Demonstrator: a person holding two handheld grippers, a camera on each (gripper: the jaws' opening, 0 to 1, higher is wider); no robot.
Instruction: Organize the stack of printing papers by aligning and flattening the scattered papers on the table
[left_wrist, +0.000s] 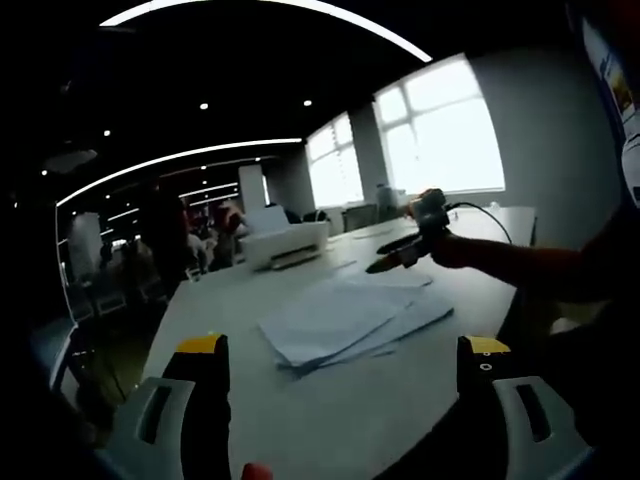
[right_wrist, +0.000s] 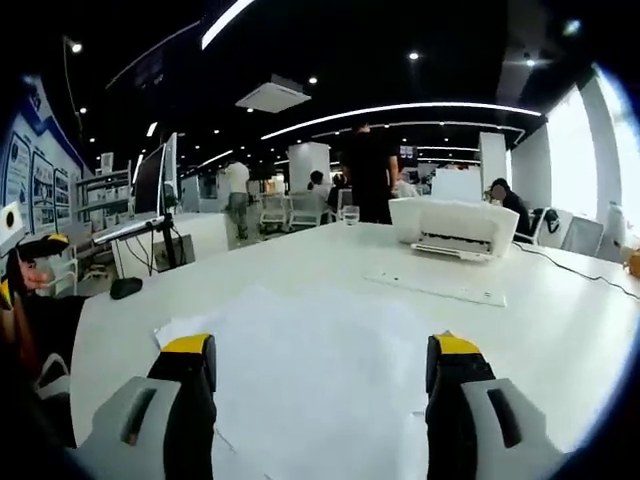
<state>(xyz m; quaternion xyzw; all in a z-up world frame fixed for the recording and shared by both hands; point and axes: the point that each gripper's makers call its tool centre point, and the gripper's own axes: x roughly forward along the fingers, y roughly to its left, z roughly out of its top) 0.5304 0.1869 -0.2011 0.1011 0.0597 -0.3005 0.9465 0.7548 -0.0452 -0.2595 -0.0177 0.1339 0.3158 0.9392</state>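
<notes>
A loose, fanned stack of white printing papers (left_wrist: 345, 320) lies on the white table (left_wrist: 400, 410), its sheets askew. My left gripper (left_wrist: 342, 350) hovers over the table's near side, open, with the papers just ahead between its yellow-tipped jaws. Beyond the stack, a person's hand holds my right gripper (left_wrist: 392, 258) above the table. In the right gripper view, the right gripper (right_wrist: 320, 350) is open with nothing between its jaws, low over the papers (right_wrist: 320, 380), which spread under and ahead of it.
A white printer (right_wrist: 455, 225) stands at the back of the table (right_wrist: 560, 330), with a single flat sheet (right_wrist: 435, 285) in front of it. Nearby are a glass (right_wrist: 350, 213), a monitor (right_wrist: 150, 180) and a mouse (right_wrist: 125, 287). People stand beyond. The printer (left_wrist: 285, 243) sits far left.
</notes>
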